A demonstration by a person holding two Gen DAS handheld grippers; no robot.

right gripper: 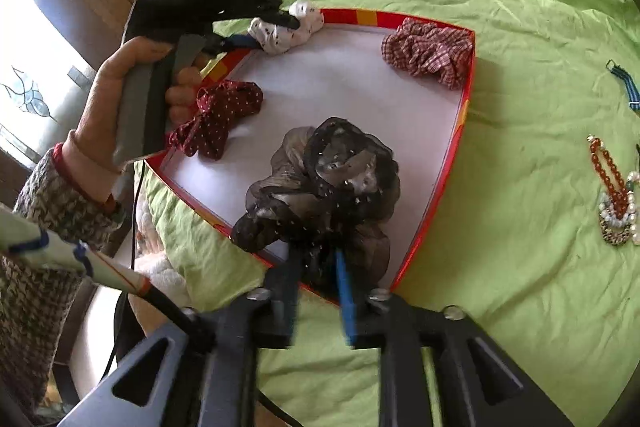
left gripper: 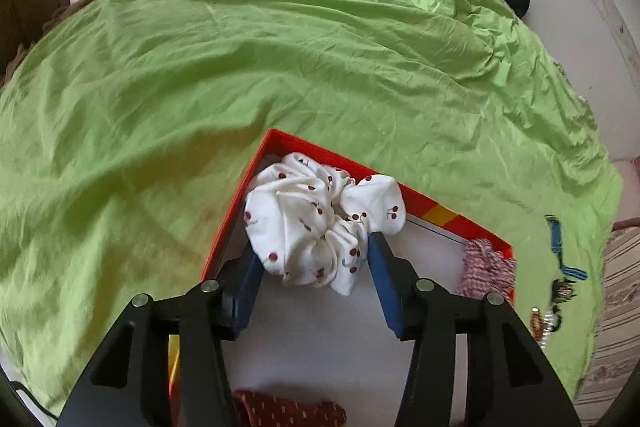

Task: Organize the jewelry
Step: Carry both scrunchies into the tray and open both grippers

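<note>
A shallow red box (left gripper: 228,227) with a white floor lies on the green sheet. A white cherry-print scrunchie (left gripper: 308,219) rests in its corner, between the blue pads of my left gripper (left gripper: 312,247), whose jaws stand apart around it. In the right wrist view the same box (right gripper: 466,107) holds a sheer black scrunchie (right gripper: 332,171) at the near corner. My right gripper (right gripper: 318,253) straddles its lower folds, jaws narrowly apart. The left gripper (right gripper: 268,33) sits at the far corner over the white scrunchie (right gripper: 308,19).
A red checked scrunchie (right gripper: 428,51) and a dark red dotted one (right gripper: 224,111) also lie in the box. On the green sheet (right gripper: 520,27) to the right are beaded pieces (right gripper: 612,187) and a blue strap (right gripper: 624,83). A hand (right gripper: 116,95) grips the left tool.
</note>
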